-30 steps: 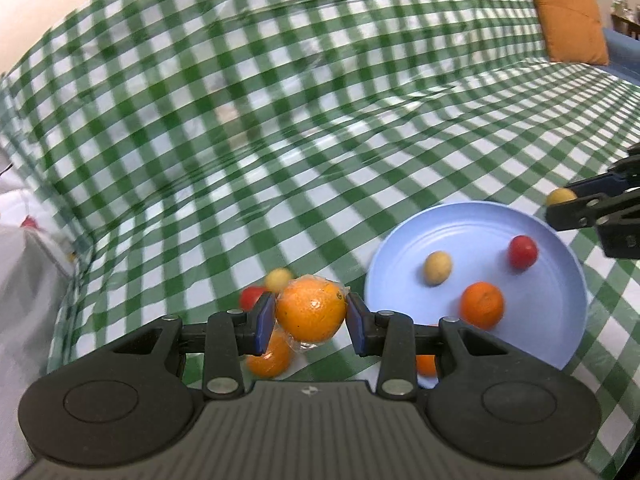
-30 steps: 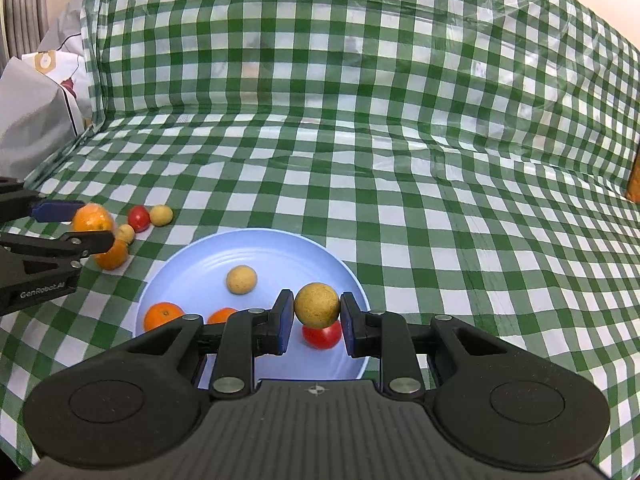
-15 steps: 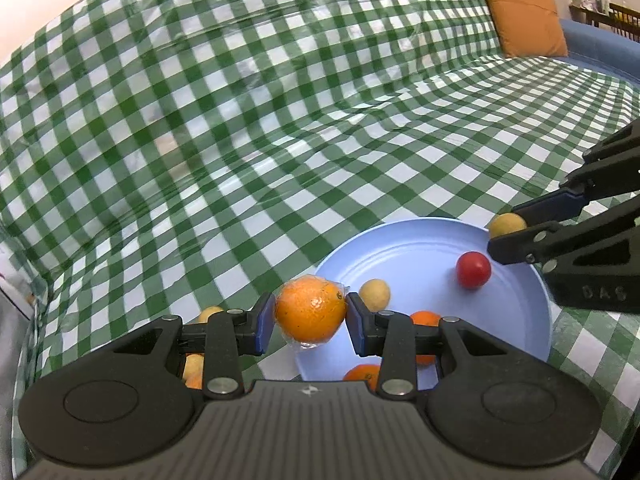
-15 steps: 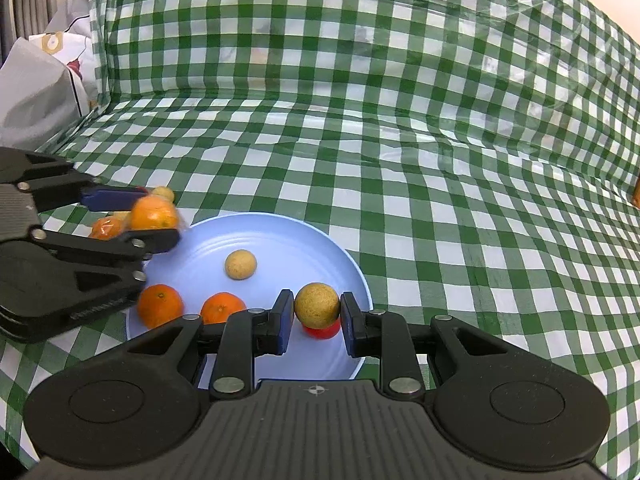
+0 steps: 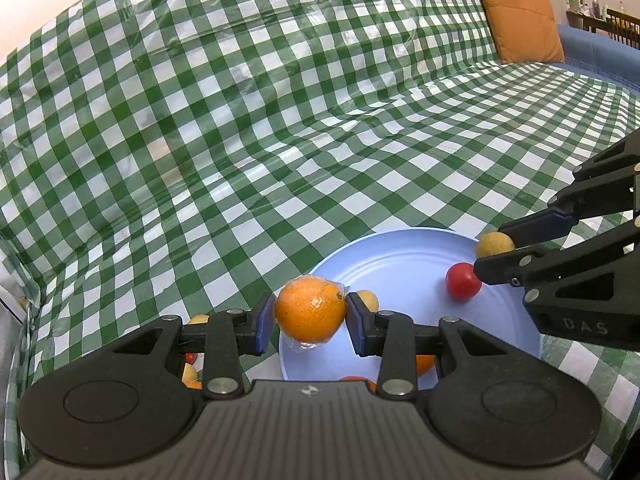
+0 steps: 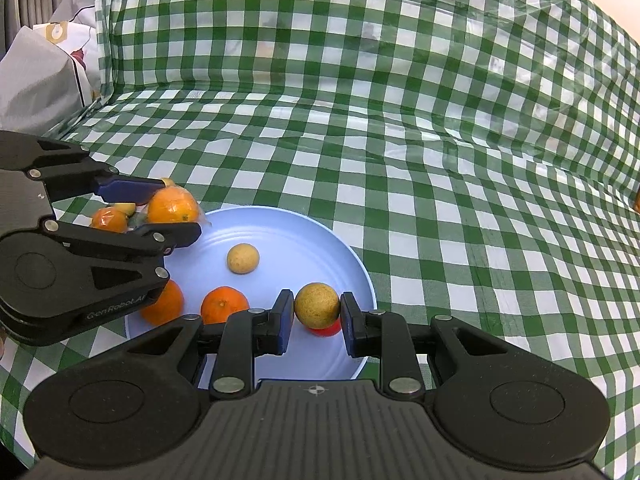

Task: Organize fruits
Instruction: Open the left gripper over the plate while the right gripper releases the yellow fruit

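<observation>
The right hand-held gripper [image 6: 317, 323] pinches a yellow-brown fruit [image 6: 317, 305] over the blue plate [image 6: 352, 256] at its 5 o'clock edge. At 9 o'clock, the left hand-held gripper [image 5: 311, 322] pinches a wrapped orange [image 5: 311, 309] above the rim.

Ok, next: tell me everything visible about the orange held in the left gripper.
The orange is round and bright orange, with dimpled peel, and wrapped in clear film that crinkles loose beneath it. The left gripper is shut on it, one blue pad pressed on each side. It hangs over the near-left rim of the light blue plate, not resting on it. No other fruit visibly touches it.
</observation>
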Demonstrator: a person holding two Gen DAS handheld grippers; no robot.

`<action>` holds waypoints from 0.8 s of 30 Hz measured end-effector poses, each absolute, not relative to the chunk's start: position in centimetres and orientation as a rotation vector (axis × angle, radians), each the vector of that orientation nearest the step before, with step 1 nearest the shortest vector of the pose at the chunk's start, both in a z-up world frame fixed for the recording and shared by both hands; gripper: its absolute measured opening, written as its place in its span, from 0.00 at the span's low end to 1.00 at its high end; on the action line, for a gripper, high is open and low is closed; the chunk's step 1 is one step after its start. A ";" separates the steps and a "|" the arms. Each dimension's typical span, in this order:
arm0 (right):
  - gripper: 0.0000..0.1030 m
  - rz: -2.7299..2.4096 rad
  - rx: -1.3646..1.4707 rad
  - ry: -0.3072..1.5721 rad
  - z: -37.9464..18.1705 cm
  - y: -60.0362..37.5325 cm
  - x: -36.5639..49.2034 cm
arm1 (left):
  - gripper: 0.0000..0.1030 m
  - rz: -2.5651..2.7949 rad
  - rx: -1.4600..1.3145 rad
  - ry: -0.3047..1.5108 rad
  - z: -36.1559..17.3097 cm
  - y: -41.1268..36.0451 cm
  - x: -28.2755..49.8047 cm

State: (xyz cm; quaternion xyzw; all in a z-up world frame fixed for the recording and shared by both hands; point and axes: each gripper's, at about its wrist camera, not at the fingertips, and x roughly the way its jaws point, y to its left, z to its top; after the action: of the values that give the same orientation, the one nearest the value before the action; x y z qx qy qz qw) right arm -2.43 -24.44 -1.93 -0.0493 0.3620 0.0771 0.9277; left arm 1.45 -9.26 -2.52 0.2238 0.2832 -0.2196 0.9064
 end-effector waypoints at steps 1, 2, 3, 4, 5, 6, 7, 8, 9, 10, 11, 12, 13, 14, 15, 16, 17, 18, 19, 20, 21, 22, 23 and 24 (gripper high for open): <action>0.26 0.158 -0.102 0.742 -1.9 -24.5 -2.5 | 0.41 -0.453 0.462 0.585 -2.5 -9.3 1.5; 0.26 0.158 -0.102 0.742 -1.9 -24.5 -2.5 | 0.41 -0.454 0.463 0.585 -2.5 -9.3 1.4; 0.26 0.159 -0.101 0.743 -1.9 -24.4 -2.5 | 0.41 -0.453 0.462 0.585 -2.5 -9.3 1.4; 0.26 0.159 -0.102 0.743 -1.9 -24.4 -2.5 | 0.41 -0.453 0.462 0.585 -2.5 -9.3 1.4; 0.26 0.159 -0.103 0.743 -1.9 -24.4 -2.5 | 0.41 -0.454 0.463 0.585 -2.5 -9.2 1.4; 0.26 0.158 -0.102 0.742 -1.9 -24.3 -2.5 | 0.41 -0.453 0.464 0.586 -2.6 -9.3 1.4; 0.26 0.159 -0.101 0.741 -1.9 -24.3 -2.5 | 0.41 -0.453 0.465 0.587 -2.6 -9.3 1.4; 0.26 0.159 -0.101 0.741 -1.9 -24.3 -2.5 | 0.41 -0.452 0.465 0.587 -2.6 -9.3 1.4; 0.26 0.160 -0.101 0.741 -1.9 -24.3 -2.5 | 0.41 -0.452 0.464 0.586 -2.6 -9.3 1.4; 0.26 0.160 -0.101 0.740 -1.9 -24.2 -2.6 | 0.41 -0.452 0.462 0.587 -2.6 -9.3 1.4; 0.26 0.161 -0.102 0.740 -1.9 -24.3 -2.5 | 0.41 -0.453 0.461 0.587 -2.6 -9.3 1.5; 0.26 0.163 -0.102 0.740 -1.9 -24.2 -2.5 | 0.41 -0.453 0.462 0.587 -2.6 -9.2 1.5; 0.26 0.163 -0.103 0.740 -1.9 -24.2 -2.5 | 0.41 -0.453 0.461 0.587 -2.6 -9.2 1.5; 0.26 0.164 -0.104 0.740 -1.9 -24.2 -2.5 | 0.41 -0.454 0.459 0.587 -2.6 -9.2 1.5; 0.26 0.165 -0.103 0.740 -1.9 -24.3 -2.5 | 0.41 -0.455 0.458 0.587 -2.6 -9.3 1.5; 0.26 0.165 -0.103 0.739 -1.8 -24.3 -2.5 | 0.41 -0.456 0.457 0.587 -2.6 -9.3 1.5; 0.26 0.165 -0.102 0.739 -1.8 -24.3 -2.5 | 0.41 -0.455 0.456 0.587 -2.6 -9.3 1.4; 0.26 0.165 -0.102 0.739 -1.8 -24.3 -2.5 | 0.41 -0.456 0.455 0.587 -2.6 -9.3 1.4; 0.26 0.166 -0.103 0.739 -1.8 -24.3 -2.5 | 0.41 -0.457 0.452 0.588 -2.6 -9.4 1.5; 0.26 0.165 -0.103 0.739 -1.8 -24.3 -2.5 | 0.41 -0.458 0.448 0.590 -2.5 -9.3 1.5; 0.26 0.165 -0.103 0.739 -1.8 -24.3 -2.5 | 0.41 -0.462 0.441 0.593 -2.5 -9.3 1.5; 0.26 0.165 -0.103 0.740 -1.8 -24.3 -2.5 | 0.42 -0.468 0.431 0.596 -2.4 -9.3 1.5; 0.26 0.162 -0.103 0.741 -1.8 -24.3 -2.4 | 0.43 -0.472 0.423 0.595 -2.3 -9.2 1.5; 0.27 0.152 -0.110 0.740 -1.8 -24.2 -2.4 | 0.49 -0.475 0.415 0.591 -2.1 -9.2 1.4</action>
State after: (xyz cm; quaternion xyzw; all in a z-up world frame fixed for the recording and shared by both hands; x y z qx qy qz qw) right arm -2.42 -24.22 -1.84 -0.0536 0.3610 0.0743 0.9280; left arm 1.41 -9.16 -2.10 0.2011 0.2866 -0.2302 0.9080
